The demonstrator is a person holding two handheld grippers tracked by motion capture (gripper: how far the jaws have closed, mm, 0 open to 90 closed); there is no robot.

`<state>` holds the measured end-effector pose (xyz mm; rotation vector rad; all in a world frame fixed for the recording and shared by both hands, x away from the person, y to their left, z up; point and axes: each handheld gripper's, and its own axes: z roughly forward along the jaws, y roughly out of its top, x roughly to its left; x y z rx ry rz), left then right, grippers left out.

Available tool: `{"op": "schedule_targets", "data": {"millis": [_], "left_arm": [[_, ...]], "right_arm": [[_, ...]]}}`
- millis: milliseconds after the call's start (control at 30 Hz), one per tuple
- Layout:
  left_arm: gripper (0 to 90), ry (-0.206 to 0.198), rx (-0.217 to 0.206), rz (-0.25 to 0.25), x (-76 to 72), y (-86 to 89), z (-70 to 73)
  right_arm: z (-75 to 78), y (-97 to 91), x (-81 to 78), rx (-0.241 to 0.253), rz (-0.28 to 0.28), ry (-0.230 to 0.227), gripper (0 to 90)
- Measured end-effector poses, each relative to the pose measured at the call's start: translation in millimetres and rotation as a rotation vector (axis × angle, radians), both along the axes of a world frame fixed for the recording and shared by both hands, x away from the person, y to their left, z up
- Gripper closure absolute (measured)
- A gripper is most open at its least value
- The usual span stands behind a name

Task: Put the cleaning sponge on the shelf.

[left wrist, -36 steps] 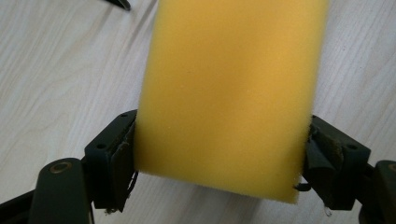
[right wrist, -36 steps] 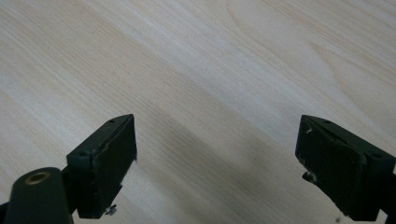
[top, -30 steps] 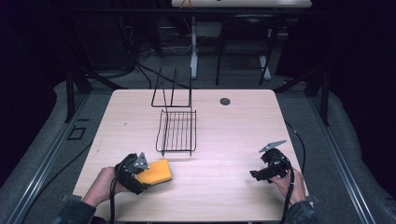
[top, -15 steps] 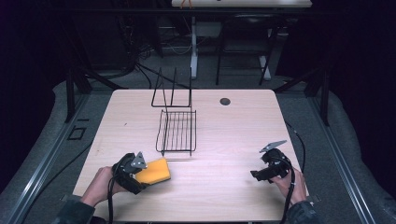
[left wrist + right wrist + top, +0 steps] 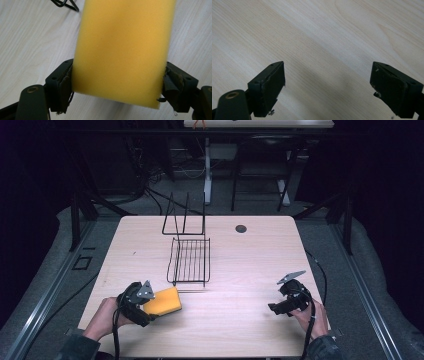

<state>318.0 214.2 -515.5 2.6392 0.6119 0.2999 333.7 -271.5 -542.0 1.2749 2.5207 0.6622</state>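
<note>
A yellow sponge [image 5: 165, 301] lies low over the front left of the wooden table [image 5: 250, 265], just in front of a black wire rack [image 5: 190, 262]. My left gripper [image 5: 151, 309] is shut on the sponge [image 5: 122, 50], with a pad pressing into each long side, as the left gripper view [image 5: 117, 83] shows. At the front right, my right gripper [image 5: 276, 308] rests low over bare wood. Its jaws stand wide apart with nothing between them in the right gripper view [image 5: 328, 82].
The wire rack has a flat grid and upright prongs at its far end [image 5: 184, 217]. A small dark round spot [image 5: 241, 228] sits near the table's far edge. Cables trail from both grippers off the front edge.
</note>
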Motion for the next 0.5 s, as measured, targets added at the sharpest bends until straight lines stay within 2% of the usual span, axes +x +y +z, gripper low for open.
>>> {"op": "schedule_targets", "data": {"millis": [233, 500], "left_arm": [[21.6, 0.005, -0.007, -0.002, 0.4, 0.9, 6.0], [21.6, -0.010, -0.007, -0.016, 3.2, -5.2, 11.9]], "right_arm": [[0.4, 1.0, -0.5, -0.002, 0.010, -0.003, 12.1], [0.0, 0.8, -0.6, -0.005, 0.012, -0.005, 12.3]]}}
